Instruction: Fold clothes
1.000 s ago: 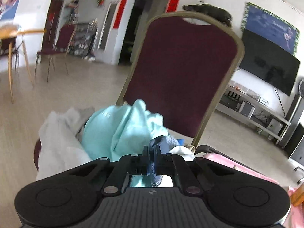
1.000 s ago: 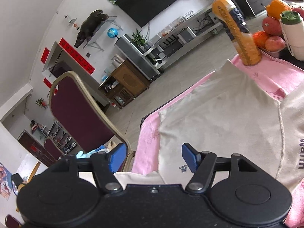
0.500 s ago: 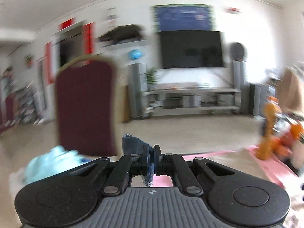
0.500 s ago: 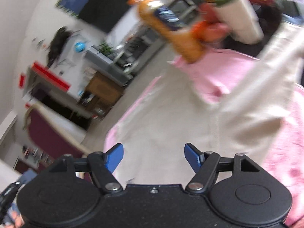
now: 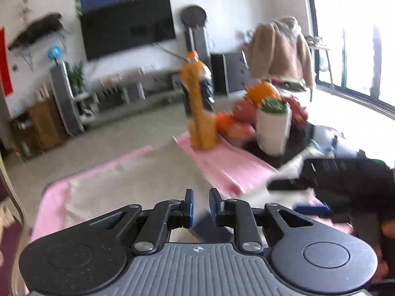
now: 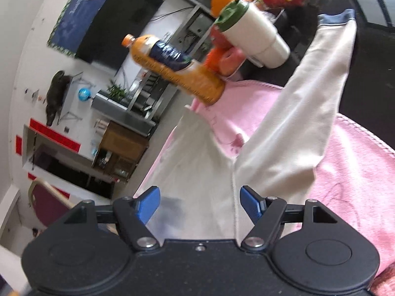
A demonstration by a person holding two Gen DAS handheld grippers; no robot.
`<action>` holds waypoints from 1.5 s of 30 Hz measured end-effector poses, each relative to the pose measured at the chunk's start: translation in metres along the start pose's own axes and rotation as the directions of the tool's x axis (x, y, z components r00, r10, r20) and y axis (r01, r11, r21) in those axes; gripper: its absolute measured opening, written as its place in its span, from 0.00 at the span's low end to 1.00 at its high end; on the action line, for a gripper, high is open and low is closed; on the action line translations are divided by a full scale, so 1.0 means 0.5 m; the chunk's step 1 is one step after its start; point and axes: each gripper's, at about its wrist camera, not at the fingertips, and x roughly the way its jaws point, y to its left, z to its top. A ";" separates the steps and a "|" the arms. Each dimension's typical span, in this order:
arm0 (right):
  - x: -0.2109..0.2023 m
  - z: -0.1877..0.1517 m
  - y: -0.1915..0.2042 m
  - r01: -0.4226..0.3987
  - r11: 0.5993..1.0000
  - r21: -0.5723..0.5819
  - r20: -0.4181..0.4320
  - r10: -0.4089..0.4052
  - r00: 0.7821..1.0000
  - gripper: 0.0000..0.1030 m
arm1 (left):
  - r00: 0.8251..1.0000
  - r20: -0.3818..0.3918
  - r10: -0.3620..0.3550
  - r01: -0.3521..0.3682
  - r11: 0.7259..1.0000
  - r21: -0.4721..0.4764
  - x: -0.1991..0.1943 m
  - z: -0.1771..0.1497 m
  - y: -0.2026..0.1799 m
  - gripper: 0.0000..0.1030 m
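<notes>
The left hand-held gripper (image 5: 200, 206), which pinched a blue cloth a second ago, is opening, nothing visibly pressed between its pads. The cream garment (image 6: 197, 162) lies spread on the pink-covered surface (image 6: 358, 172), sleeve toward 1 o'clock. The right hand-held gripper (image 6: 200, 202) hovers over it spread wide, so folding can probably start.

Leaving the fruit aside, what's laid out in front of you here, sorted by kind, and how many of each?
Bottles: 1, the orange bottle
Cups: 1, the white cup with a green lid
Cloths: 1, the pink cloth
Garments: 1, the cream top
Total: 4
Not counted: a dark smudge on the top, too blurred to name.
</notes>
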 end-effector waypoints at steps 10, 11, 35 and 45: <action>0.055 -0.040 0.052 0.131 0.978 -0.163 -0.162 -0.157 0.974 0.68 | 0.930 -0.264 0.257 -0.303 0.940 -0.153 -0.047 -0.157 0.356 0.27; 0.074 -0.044 0.064 0.149 0.968 -0.203 -0.202 -0.190 0.961 0.67 | 0.920 -0.292 0.260 -0.321 0.930 -0.182 -0.044 -0.177 0.388 0.27; 0.264 -0.177 0.133 0.286 0.616 -0.734 -0.109 -0.522 0.846 0.07 | 0.809 -0.510 0.294 -0.439 0.878 -0.190 0.044 -0.333 0.447 0.30; 0.162 -0.177 0.187 0.335 0.599 -0.727 0.144 -0.344 0.928 0.07 | 0.842 -0.436 0.317 -0.463 0.840 -0.284 0.002 -0.314 0.469 0.30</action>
